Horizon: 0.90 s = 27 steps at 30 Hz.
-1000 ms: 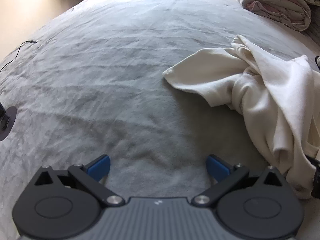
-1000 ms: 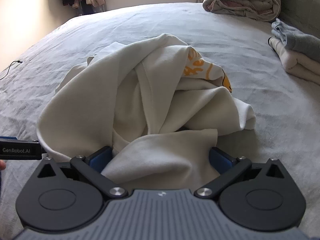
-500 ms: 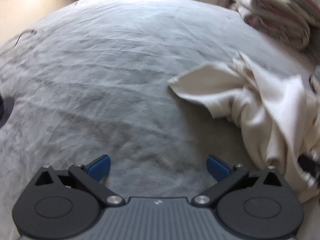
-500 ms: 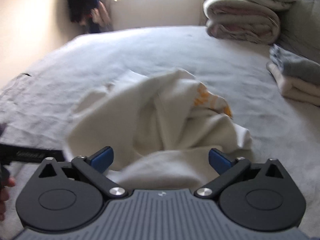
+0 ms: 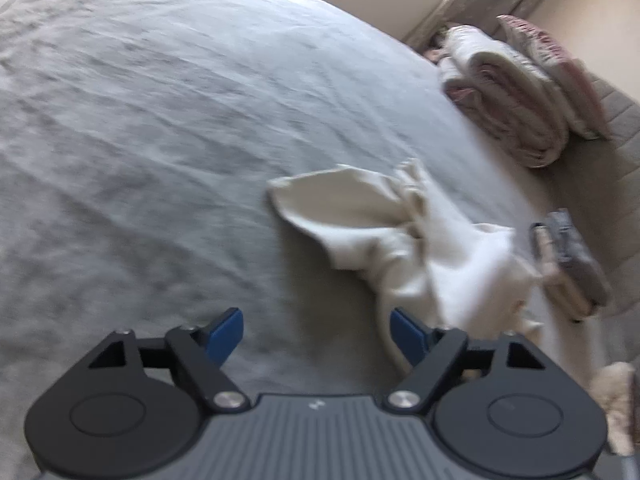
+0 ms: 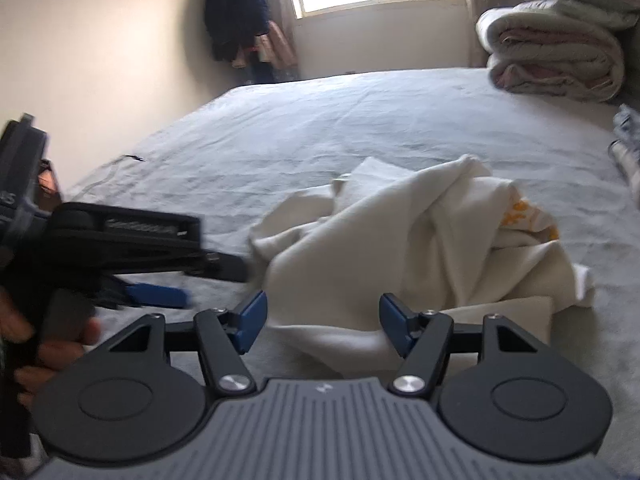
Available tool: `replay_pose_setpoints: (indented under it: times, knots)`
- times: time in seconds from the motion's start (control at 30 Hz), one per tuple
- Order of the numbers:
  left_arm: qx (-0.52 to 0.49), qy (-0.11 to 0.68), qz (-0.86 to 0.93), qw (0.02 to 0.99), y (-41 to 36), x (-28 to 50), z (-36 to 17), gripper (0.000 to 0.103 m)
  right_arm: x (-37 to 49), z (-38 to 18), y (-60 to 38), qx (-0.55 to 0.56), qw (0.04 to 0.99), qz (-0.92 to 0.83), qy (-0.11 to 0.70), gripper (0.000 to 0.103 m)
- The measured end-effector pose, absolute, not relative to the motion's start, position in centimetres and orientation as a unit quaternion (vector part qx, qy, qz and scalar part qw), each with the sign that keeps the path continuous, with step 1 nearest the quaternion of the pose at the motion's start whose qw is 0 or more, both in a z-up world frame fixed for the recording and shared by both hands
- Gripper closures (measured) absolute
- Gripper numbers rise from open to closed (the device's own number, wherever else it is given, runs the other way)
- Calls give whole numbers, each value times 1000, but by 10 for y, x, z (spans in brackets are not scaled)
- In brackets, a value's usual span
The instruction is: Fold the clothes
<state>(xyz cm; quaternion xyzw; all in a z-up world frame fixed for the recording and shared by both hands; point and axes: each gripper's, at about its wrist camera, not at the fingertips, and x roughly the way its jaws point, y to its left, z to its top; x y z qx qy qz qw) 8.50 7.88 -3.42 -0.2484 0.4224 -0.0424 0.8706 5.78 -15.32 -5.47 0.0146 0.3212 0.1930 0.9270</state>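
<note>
A crumpled cream garment (image 5: pixel 400 232) lies on the grey bed (image 5: pixel 140 140), one flap spread toward the left. In the right wrist view the garment (image 6: pixel 400 240) shows an orange print on its right side. My left gripper (image 5: pixel 316 332) is open over bare sheet, its right pad (image 5: pixel 408 332) close to the garment's near edge. My right gripper (image 6: pixel 323 324) is open, and the garment's near fold lies just beyond and between its pads. The left gripper (image 6: pixel 208 282), held by a hand (image 6: pixel 52 344), appears left of the garment.
Rolled quilts (image 5: pixel 512 92) are stacked at the far right corner of the bed (image 6: pixel 360 120), with a pillow on top of the quilts (image 6: pixel 556 56). A small stack of folded clothes (image 5: pixel 572 264) sits right of the garment. Dark clothes (image 6: pixel 236 12) hang by the window.
Both grippers have pulled back and risen from the garment. The right view tilted up. The left view swung right and its gripper now shows in the right view. The jaws stay open.
</note>
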Motion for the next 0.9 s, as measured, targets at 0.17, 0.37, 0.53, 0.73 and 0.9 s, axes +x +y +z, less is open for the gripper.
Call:
replay_pose_setpoints:
  times: [0.17,0.37,0.53,0.73,0.9]
  knots:
    - [-279,417,-90,860,67,85,-33,33,57,-58,-154,14,922,195,335,74]
    - [-284,409,-96,862,59,85,-32,33,52,-43,-182,54,931,180,312,98]
    - [-278,408,-100,864,53,83,-33,33,44,-19,-228,91,953,126,261,98]
    - [-248,407,-115,872,32,84,-38,36,43,-11,-281,130,960,43,244,98]
    - [-239,400,-118,877,23,86,-45,57,39,-18,-313,136,958,-11,252,98]
